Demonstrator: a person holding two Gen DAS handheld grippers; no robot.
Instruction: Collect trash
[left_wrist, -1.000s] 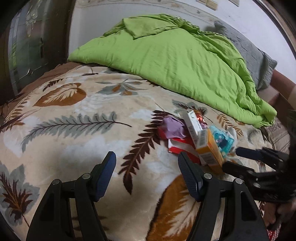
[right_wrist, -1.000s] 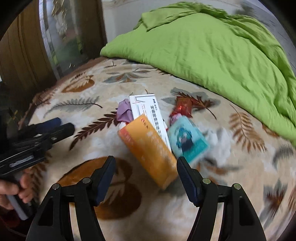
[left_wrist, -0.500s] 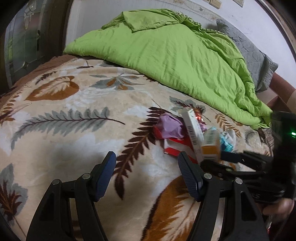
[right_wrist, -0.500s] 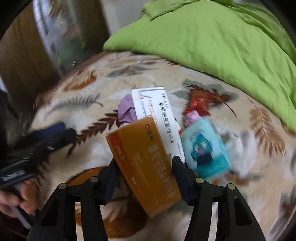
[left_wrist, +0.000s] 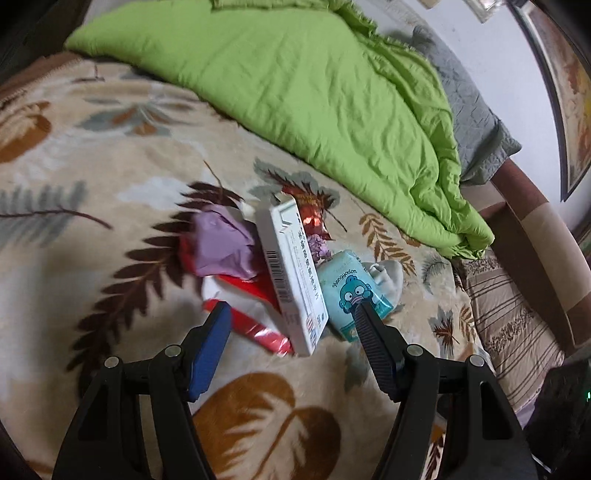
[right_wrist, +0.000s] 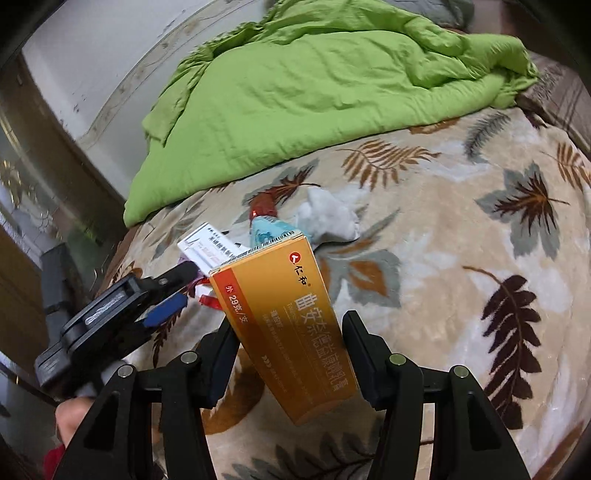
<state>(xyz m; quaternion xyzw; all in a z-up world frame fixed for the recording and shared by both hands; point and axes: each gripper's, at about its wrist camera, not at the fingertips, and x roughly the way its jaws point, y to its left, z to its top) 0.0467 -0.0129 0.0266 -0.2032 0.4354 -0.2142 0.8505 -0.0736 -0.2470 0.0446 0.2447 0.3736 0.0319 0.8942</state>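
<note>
My right gripper (right_wrist: 290, 321) is shut on an orange medicine box (right_wrist: 284, 317) and holds it above the blanket. A heap of trash lies on the bed: a white medicine box (left_wrist: 291, 273), a purple wrapper (left_wrist: 225, 247), red packaging (left_wrist: 251, 317), a teal tissue pack (left_wrist: 347, 288), a red foil wrapper (left_wrist: 314, 218) and a crumpled white tissue (left_wrist: 388, 273). My left gripper (left_wrist: 291, 317) is open, its fingers on either side of the white box's near end. It also shows in the right wrist view (right_wrist: 173, 291), next to the white box (right_wrist: 210, 247).
The bed has a beige leaf-patterned blanket (left_wrist: 92, 295). A green duvet (left_wrist: 314, 85) lies bunched at the back. A grey pillow (left_wrist: 472, 107) and the headboard (left_wrist: 532, 229) are at the right. A dark wardrobe (right_wrist: 22, 295) stands left of the bed.
My right gripper has closed on the orange box and lifted it off the heap. My left gripper has moved forward and right, up to the white box.
</note>
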